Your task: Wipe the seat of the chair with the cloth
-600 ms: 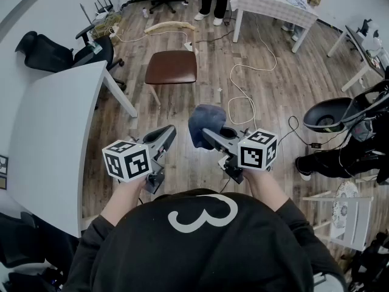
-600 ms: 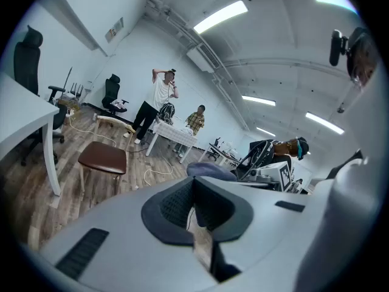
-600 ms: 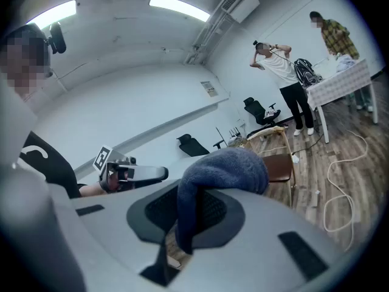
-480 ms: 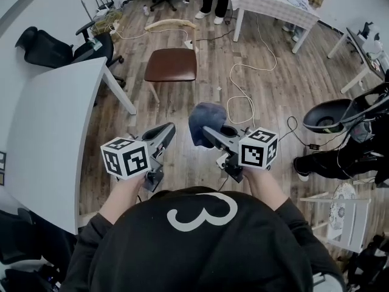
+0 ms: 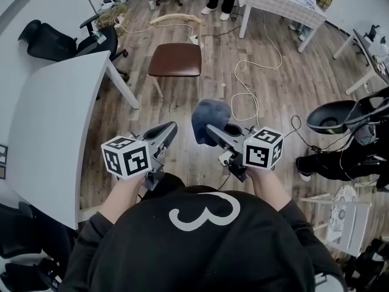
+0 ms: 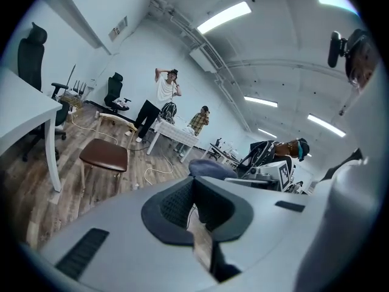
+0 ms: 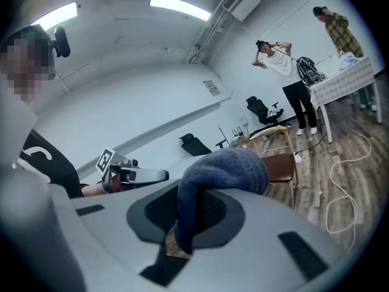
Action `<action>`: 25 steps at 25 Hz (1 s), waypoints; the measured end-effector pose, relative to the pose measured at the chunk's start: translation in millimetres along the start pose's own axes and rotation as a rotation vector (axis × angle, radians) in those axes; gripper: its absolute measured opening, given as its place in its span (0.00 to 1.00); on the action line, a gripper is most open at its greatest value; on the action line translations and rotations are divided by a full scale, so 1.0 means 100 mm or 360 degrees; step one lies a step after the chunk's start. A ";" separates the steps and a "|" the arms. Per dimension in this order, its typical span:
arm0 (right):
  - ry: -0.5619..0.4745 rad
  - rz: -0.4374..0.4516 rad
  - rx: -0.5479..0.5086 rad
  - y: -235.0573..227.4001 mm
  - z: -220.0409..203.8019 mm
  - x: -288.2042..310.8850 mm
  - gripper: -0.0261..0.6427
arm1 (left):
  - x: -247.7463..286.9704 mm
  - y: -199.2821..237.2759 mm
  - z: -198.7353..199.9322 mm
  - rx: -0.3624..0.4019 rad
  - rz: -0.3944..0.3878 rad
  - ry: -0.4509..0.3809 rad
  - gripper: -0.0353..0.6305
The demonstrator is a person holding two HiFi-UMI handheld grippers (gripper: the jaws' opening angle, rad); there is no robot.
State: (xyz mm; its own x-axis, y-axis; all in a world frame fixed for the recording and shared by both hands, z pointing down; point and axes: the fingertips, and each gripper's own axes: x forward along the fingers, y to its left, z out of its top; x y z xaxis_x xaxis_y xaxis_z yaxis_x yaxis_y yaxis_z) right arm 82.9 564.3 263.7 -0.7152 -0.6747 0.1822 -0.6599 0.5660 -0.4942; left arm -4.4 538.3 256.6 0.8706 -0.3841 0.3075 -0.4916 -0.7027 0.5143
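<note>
Soft, fuzzy blue cloth (image 5: 211,115) in matt grey plastic right gripper (image 5: 211,130); smooth, faintly glossy brown chair seat (image 5: 175,59); grained wood-plank floor (image 5: 182,105); matt white table (image 5: 48,120).

Blue-grey cloth (image 5: 209,115); brown chair seat (image 5: 176,59) (pale legs); grey-brown plank floor (image 5: 182,109); white table (image 5: 55,120)

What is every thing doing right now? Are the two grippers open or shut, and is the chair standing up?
Left gripper: shut, nothing in it.
Right gripper: shut on the cloth.
Cloth: bunched up, held in the air, not touching the chair.
Chair: standing upright, seat bare.
White cable: lying in loops on the floor.
</note>
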 end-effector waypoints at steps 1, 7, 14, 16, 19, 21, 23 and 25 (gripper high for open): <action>-0.0001 0.0002 0.0010 0.00 0.00 0.00 0.11 | 0.01 0.00 0.00 -0.0009 -0.0010 0.0003 0.07; -0.0024 -0.0027 0.0163 -0.21 -0.04 0.04 0.11 | 0.20 0.12 0.06 -0.0022 -0.0058 0.0040 0.07; -0.0048 -0.0136 0.0297 -0.74 0.02 0.24 0.11 | 0.67 0.54 0.24 -0.0099 -0.0155 0.0095 0.07; -0.0044 -0.0159 0.0319 -0.93 0.07 0.41 0.11 | 0.81 0.73 0.31 -0.0092 -0.0176 0.0124 0.07; -0.0033 -0.0182 0.0349 -1.21 0.19 0.76 0.11 | 0.97 1.13 0.46 -0.0107 -0.0180 0.0156 0.07; -0.0011 -0.0203 0.0394 -1.38 0.29 1.08 0.11 | 1.05 1.49 0.64 -0.0147 -0.0173 0.0175 0.07; 0.0014 -0.0223 0.0451 -1.58 0.40 1.44 0.11 | 1.13 1.89 0.84 -0.0189 -0.0160 0.0198 0.07; 0.0052 -0.0237 0.0503 -1.79 0.50 1.79 0.11 | 1.25 2.26 1.04 -0.0227 -0.0152 0.0224 0.07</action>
State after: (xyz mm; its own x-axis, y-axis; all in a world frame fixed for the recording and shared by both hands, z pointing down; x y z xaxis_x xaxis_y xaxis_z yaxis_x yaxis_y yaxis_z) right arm 84.4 318.5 342.2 -0.6269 -0.7203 0.2969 -0.6574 0.2844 -0.6978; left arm -5.1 269.1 328.1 0.9071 -0.2256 0.3553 -0.4134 -0.6364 0.6512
